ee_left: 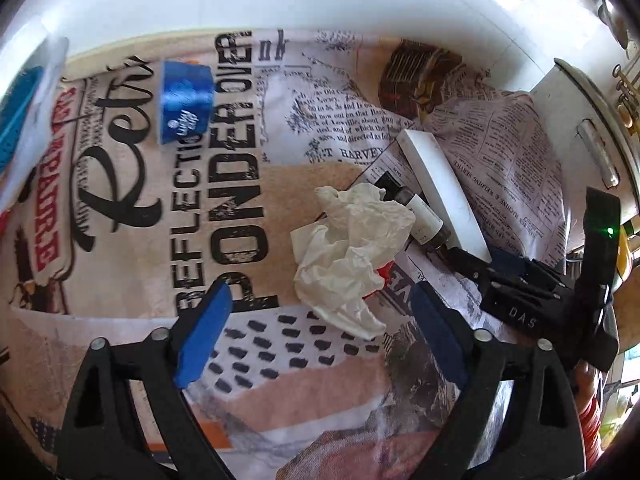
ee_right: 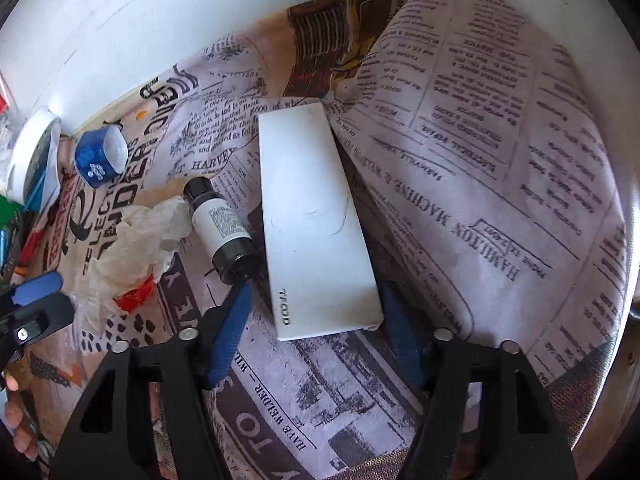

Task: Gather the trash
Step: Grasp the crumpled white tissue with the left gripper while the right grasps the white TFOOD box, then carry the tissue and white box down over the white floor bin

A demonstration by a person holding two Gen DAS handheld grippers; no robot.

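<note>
A crumpled white tissue [ee_left: 352, 256] [ee_right: 132, 236] lies on the newspaper-print tablecloth [ee_left: 132, 264], with a red scrap [ee_left: 384, 276] [ee_right: 136, 292] under it. My left gripper [ee_left: 320, 332] [ee_right: 40, 302] hangs just above it, open, the tissue's near tip between its blue pads [ee_left: 204, 332]. A long white box [ee_right: 316, 232] [ee_left: 444, 188] lies to the right, a small black-capped bottle [ee_right: 220, 224] [ee_left: 424, 216] alongside it. My right gripper [ee_right: 316, 336] [ee_left: 488, 258] straddles the box's near end. Its left pad [ee_right: 232, 332] stands apart from the box, so it is open.
A blue cup [ee_left: 186, 100] [ee_right: 100, 156] lies on its side near the white wall. A white-rimmed container [ee_right: 32, 156] stands at the far left. The cloth bulges up in a fold [ee_right: 500, 140] to the right. A white cabinet with a handle [ee_left: 596, 152] stands beyond.
</note>
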